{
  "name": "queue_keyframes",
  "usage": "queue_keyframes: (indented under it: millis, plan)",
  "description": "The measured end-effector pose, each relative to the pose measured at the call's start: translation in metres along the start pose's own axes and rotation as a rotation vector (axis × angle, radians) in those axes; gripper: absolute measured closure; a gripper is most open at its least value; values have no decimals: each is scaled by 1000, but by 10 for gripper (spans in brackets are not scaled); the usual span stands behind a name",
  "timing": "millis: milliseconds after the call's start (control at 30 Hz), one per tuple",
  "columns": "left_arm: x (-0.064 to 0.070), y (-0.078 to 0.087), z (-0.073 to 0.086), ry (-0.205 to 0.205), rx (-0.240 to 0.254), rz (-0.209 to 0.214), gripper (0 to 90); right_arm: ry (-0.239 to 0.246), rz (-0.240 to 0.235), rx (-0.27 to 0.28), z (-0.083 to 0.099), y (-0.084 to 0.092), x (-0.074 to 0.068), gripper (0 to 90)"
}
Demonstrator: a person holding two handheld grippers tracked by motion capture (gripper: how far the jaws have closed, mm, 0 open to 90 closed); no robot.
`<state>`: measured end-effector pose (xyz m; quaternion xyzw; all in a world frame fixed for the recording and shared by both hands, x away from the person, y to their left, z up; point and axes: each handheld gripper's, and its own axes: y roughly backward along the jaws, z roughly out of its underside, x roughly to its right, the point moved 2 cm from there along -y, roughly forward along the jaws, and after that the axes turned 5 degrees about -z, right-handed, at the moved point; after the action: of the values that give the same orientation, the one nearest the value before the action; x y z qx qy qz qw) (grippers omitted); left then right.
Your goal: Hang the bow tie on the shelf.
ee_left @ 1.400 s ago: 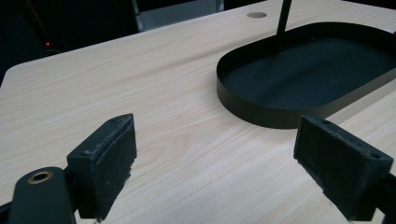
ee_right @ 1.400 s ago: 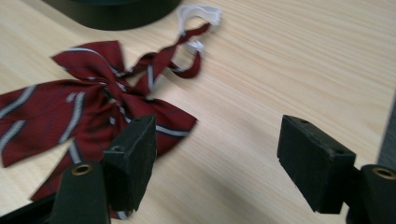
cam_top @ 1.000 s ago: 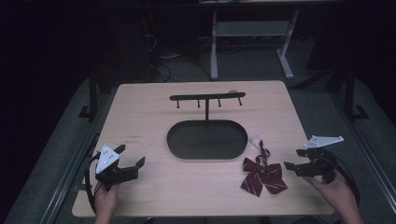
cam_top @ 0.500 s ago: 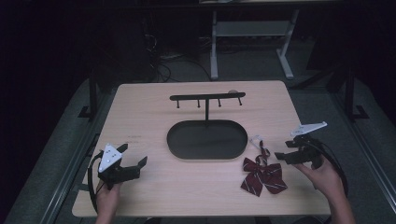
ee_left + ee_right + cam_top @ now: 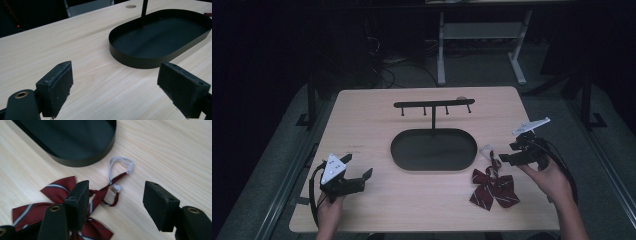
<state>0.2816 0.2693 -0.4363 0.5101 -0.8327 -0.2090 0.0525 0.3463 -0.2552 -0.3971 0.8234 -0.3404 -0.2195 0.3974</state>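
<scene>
A dark red striped bow tie lies flat on the table to the right of the tray; its thin strap ends in a white elastic loop. My right gripper hovers just right of that strap, pointing left and down. In the right gripper view the tie and the loop lie below the gripper. Its jaws have just been closing but stand apart, and nothing is pressed between them. My left gripper rests open near the front left, nothing between its pads.
A black oval tray sits mid-table, with a thin post rising from its far side to a hook bar. Its rim is ahead of the left gripper. The table's right edge is close behind the right hand.
The right gripper has risen and moved left and away from the person, from beside the bow tie to its strap. The left hand has stayed still.
</scene>
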Motion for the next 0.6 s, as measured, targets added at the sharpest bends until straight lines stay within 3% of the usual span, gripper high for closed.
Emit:
queue_keyframes:
  millis: [167, 433, 600]
  plan:
    - [0, -2, 0, -6, -7, 6, 129, -1, -3, -9, -3, -3, -4, 389]
    - [0, -3, 0, -5, -5, 1, 130, -47, -29, -94, -12, -35, 9, 436]
    - [0, -2, 0, -2, -4, -4, 129, -70, -38, -120, -18, -48, 15, 453]
